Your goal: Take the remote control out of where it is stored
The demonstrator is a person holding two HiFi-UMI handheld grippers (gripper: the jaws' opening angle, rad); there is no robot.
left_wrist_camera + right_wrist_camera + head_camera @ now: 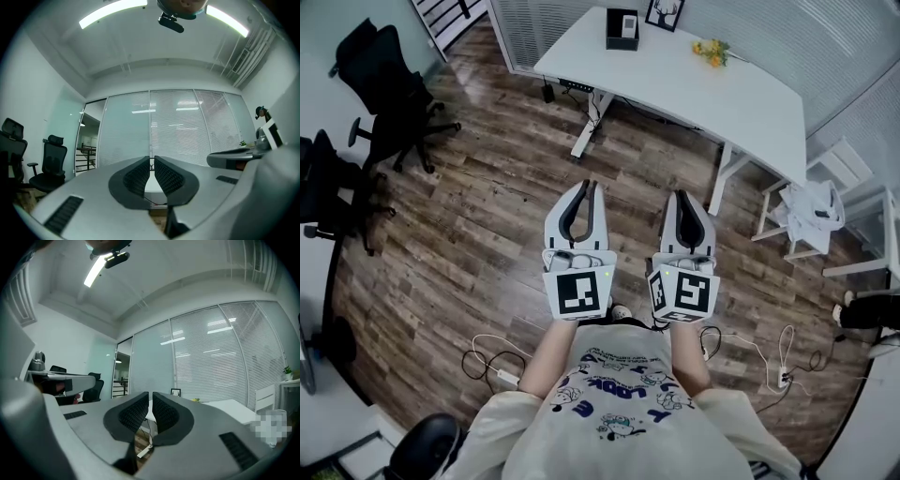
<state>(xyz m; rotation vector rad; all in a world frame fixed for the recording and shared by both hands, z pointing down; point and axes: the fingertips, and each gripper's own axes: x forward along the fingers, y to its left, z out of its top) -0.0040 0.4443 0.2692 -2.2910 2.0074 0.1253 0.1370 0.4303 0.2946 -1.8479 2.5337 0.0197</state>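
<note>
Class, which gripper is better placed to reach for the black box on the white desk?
Left, marginally: the left gripper lines up nearer the black box than the right gripper. Both are shut, empty, far off.

Storage container: a small black box [622, 28], roughly square in outline and open at the top, seen from above in the head view. It stands upright on the white desk [694, 84], near the desk's far left end and close to the back edge, just beside a dark-framed picture [664, 13] on its right. A bunch of yellow flowers [711, 51] lies further right on the same desk, well apart from the box. The interior shows a paler patch; at this size the remote control cannot be told apart from the box.
</note>
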